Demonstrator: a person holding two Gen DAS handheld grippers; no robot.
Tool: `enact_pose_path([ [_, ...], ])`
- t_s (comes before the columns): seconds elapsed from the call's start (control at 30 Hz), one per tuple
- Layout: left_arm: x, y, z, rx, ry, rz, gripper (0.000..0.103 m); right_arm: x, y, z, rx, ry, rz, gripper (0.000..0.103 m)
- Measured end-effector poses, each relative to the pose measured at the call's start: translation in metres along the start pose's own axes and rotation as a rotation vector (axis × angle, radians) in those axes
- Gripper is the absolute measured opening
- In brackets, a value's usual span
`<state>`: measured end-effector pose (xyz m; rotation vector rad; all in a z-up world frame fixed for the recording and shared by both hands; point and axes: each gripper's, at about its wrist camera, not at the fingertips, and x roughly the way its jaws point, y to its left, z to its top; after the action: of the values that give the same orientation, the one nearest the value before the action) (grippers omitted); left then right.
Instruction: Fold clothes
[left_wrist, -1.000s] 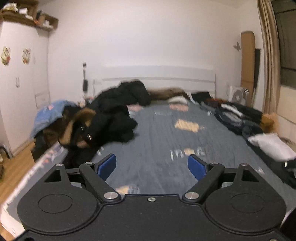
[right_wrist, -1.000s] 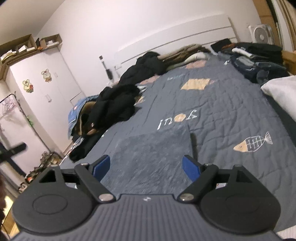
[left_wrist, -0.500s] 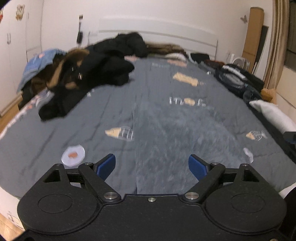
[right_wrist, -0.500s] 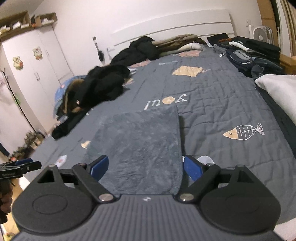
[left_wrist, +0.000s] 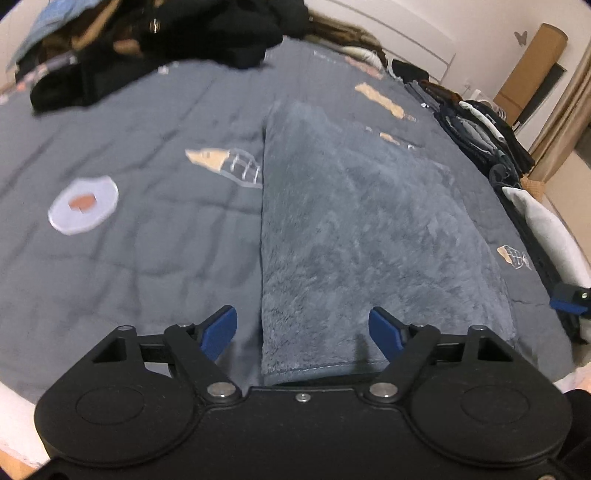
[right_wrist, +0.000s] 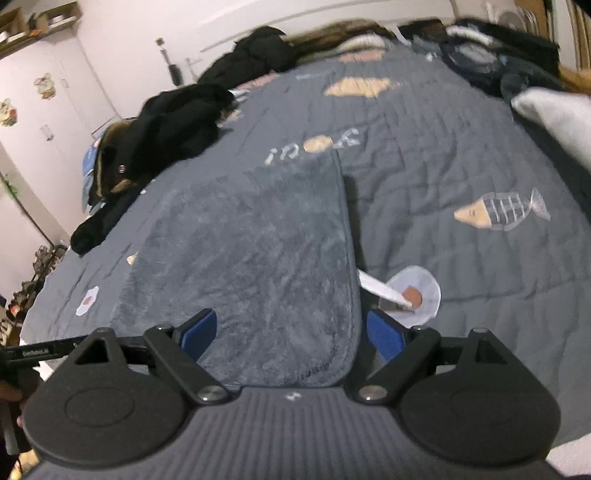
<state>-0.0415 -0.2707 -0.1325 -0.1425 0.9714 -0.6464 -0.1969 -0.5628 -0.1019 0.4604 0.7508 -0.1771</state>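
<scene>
A grey fluffy folded cloth (left_wrist: 362, 229) lies flat on the grey quilted bed (left_wrist: 129, 240), its near hem towards me. My left gripper (left_wrist: 303, 330) hovers open over the cloth's near left corner, blue pads spread with the left edge between them. In the right wrist view the same cloth (right_wrist: 258, 251) fills the middle. My right gripper (right_wrist: 291, 332) is open over its near right corner, with the right pad just past the cloth's right edge. Neither gripper holds anything.
A heap of dark coats (right_wrist: 166, 129) lies on the bed's far left, seen too in the left wrist view (left_wrist: 166, 40). Folded clothes (left_wrist: 480, 129) are stacked along the right side, with a white pillow (left_wrist: 543, 225) nearer. A white wardrobe (right_wrist: 37, 110) stands left.
Both grippers have dropped and tilted down towards the near edge of the grey cloth, which now fills each view. Both stay open.
</scene>
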Motion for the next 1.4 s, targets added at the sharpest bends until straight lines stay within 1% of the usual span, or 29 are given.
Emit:
enact_pose_path([
  [0.13, 0.014, 0.008, 0.000, -0.063, 0.030, -0.063, 0.075, 0.011, -0.008, -0.001, 0.015, 0.018, -0.008, 0.088],
  [0.2, 0.020, 0.011, 0.001, -0.092, 0.047, -0.101, 0.069, 0.014, -0.012, 0.001, 0.018, 0.019, -0.014, 0.088],
  [0.27, 0.026, 0.010, 0.001, -0.106, 0.065, -0.135, 0.067, 0.017, -0.014, 0.005, 0.023, 0.010, -0.012, 0.088],
  [0.4, 0.034, 0.010, -0.001, -0.086, 0.095, -0.148, 0.067, 0.027, -0.020, 0.024, 0.013, -0.005, -0.005, 0.088],
  [0.47, 0.038, 0.016, -0.002, -0.118, 0.111, -0.154, 0.067, 0.035, -0.022, 0.038, -0.015, -0.009, -0.002, 0.088],
  [0.5, 0.041, 0.018, -0.003, -0.134, 0.118, -0.156, 0.070, 0.040, -0.022, 0.046, -0.029, -0.012, -0.003, 0.088],
  [0.53, 0.043, 0.019, -0.003, -0.145, 0.120, -0.156, 0.070, 0.045, -0.023, 0.054, -0.043, -0.015, -0.006, 0.088],
  [0.67, 0.050, 0.015, -0.006, -0.144, 0.115, -0.169, 0.070, 0.080, -0.040, 0.075, -0.012, 0.030, 0.051, 0.088],
  [1.0, 0.056, 0.012, -0.004, -0.128, 0.129, -0.168, 0.071, 0.168, -0.086, 0.126, 0.081, 0.151, 0.203, 0.088],
  [1.2, 0.057, 0.013, -0.005, -0.128, 0.127, -0.177, 0.072, 0.204, -0.086, 0.136, 0.087, 0.173, 0.259, 0.089],
  [1.23, 0.057, 0.014, -0.005, -0.128, 0.125, -0.179, 0.072, 0.210, -0.086, 0.138, 0.088, 0.177, 0.268, 0.091],
  [1.3, 0.057, 0.014, -0.005, -0.129, 0.123, -0.182, 0.072, 0.222, -0.086, 0.141, 0.089, 0.183, 0.287, 0.099],
  [1.33, 0.057, 0.014, -0.006, -0.129, 0.123, -0.183, 0.072, 0.228, -0.085, 0.142, 0.090, 0.187, 0.296, 0.102],
  [1.4, 0.057, 0.014, -0.006, -0.128, 0.123, -0.186, 0.072, 0.240, -0.085, 0.145, 0.091, 0.193, 0.314, 0.103],
])
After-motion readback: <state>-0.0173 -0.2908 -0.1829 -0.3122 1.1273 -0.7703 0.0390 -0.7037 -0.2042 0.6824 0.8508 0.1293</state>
